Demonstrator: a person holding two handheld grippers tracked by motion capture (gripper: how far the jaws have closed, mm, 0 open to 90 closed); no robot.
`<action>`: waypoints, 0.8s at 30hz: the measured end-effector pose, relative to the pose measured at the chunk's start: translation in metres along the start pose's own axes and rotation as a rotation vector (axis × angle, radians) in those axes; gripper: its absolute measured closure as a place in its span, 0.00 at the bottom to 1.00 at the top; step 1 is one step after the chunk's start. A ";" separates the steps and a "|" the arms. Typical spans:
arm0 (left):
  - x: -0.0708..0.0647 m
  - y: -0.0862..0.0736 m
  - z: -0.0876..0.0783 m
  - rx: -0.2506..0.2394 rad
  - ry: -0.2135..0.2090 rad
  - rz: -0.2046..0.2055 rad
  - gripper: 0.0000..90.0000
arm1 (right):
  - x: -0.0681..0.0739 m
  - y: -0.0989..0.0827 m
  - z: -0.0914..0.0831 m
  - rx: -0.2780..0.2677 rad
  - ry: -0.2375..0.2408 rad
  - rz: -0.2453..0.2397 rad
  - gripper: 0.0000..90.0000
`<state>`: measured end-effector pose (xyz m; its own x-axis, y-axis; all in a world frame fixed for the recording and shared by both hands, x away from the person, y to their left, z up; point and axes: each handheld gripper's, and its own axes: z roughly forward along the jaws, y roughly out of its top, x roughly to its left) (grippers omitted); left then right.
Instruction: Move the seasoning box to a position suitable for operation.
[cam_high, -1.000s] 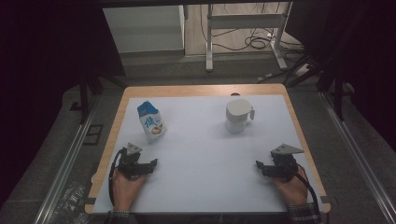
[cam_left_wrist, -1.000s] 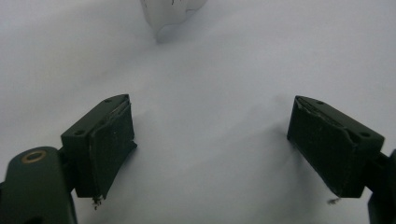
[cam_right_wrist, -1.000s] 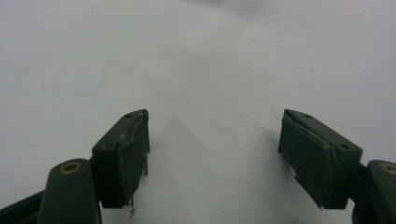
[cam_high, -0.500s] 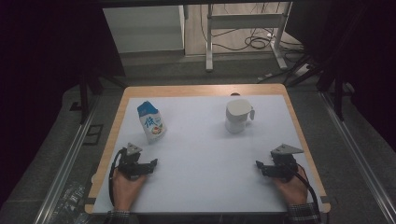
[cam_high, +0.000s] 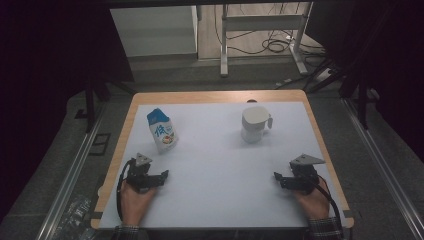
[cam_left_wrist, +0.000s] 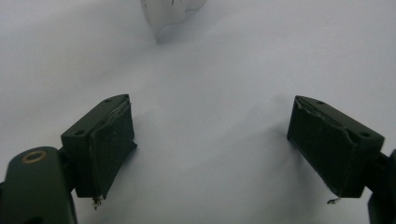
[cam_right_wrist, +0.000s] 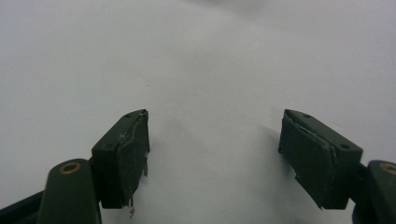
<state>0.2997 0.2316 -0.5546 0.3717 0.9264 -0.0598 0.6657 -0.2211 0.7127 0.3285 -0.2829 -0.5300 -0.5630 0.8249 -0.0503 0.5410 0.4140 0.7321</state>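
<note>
Near the table's front edge you are resting the left gripper (cam_high: 161, 176) and right gripper (cam_high: 278, 178) with jaws spread and empty, facing the milk carton (cam_high: 162, 131) and white cup (cam_high: 255, 123) standing farther back, so reaching forward likely comes next.

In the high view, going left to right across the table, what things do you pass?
Left tool → milk carton → white mug → right tool.
</note>
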 end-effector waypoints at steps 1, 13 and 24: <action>0.000 0.000 0.000 0.000 0.000 0.000 0.17 | 0.000 0.000 0.000 0.002 -0.001 -0.001 0.27; 0.000 0.000 0.000 0.000 0.001 0.001 0.17 | -0.001 0.012 0.006 0.043 0.040 0.059 0.13; 0.000 0.000 0.000 -0.001 0.001 0.001 0.17 | 0.000 0.019 0.013 0.035 0.073 0.038 0.03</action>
<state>0.2995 0.2314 -0.5547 0.3716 0.9266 -0.0580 0.6646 -0.2218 0.7135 0.3466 -0.2707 -0.5250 -0.5849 0.8107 0.0276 0.5837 0.3970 0.7083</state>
